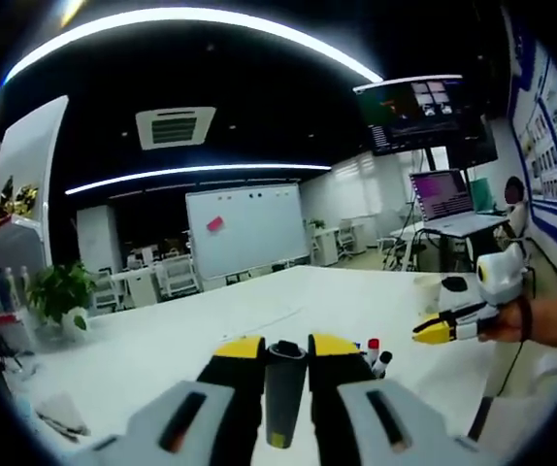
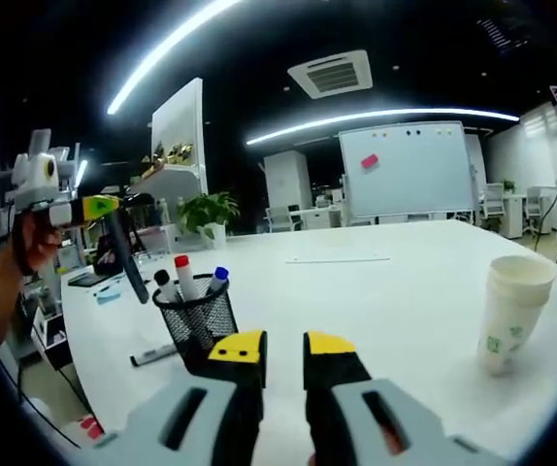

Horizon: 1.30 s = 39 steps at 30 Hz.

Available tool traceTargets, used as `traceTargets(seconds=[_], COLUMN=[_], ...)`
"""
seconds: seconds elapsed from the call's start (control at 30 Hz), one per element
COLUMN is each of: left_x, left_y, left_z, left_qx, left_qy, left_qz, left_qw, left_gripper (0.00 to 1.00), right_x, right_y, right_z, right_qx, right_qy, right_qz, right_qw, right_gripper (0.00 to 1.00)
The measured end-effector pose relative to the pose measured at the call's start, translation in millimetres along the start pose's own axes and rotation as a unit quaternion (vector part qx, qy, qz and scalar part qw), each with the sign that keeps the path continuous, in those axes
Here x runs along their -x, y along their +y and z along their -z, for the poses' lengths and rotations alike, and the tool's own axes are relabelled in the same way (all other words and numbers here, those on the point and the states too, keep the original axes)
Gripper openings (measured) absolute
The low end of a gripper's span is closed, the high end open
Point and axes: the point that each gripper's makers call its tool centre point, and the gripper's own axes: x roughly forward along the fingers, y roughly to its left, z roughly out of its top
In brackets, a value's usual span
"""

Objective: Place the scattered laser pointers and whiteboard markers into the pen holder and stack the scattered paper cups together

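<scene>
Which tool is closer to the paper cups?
Right. The right tool sits low with the stacked paper cups just off to its side; the left tool, holding a dark pen, is raised beyond the pen holder.

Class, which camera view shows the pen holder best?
The right gripper view: the black mesh pen holder stands whole on the table, markers inside. The left gripper view shows just marker caps beside its own jaws.

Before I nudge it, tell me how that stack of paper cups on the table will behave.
The paper cup stack looks tall over a narrow base, so a high push would likely tip it. It stands on a smooth white table, so a low push would probably slide it. Thin paper probably crushes under hard tongs.
</scene>
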Motion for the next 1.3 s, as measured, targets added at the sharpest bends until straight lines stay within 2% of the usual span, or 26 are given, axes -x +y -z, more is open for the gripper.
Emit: traceTargets(seconds=[0.2,0.33,0.57,0.7,0.9,1.3], left_x=[-2,-3,-5,-8,-8,-15], left_y=[0.6,2.2,-1.1,1.5,1.1,-6.1], left_z=[-6.2,-10.0,-16.8,-17.8,-17.3,-33.1], left_qx=[-0.003,0.019,0.026,0.009,0.006,0.011], left_qy=[-0.005,-0.008,-0.013,-0.015,-0.009,-0.022], left_qz=[0.004,0.011,0.02,0.009,0.012,0.025], left_qw=[1.0,0.9997,0.9994,0.9998,0.9999,0.9994], left_gripper=[0.18,0.18,0.18,0.18,0.18,0.18], right_x=[1,1,1,1,2,2], right_y=[-1,-1,-3,-4,-4,-2], right_z=[0.4,-0.7,-3.9,-4.3,-4.9,-4.5], right_qx=[0.0,0.001,0.002,0.003,0.003,0.01], right_qy=[0.001,0.0,-0.003,-0.003,-0.004,-0.001], right_qz=[0.001,0.001,0.001,0.002,0.002,0.0], right_qw=[1.0,1.0,1.0,1.0,1.0,0.9999], right_gripper=[0.16,0.16,0.16,0.16,0.16,0.15])
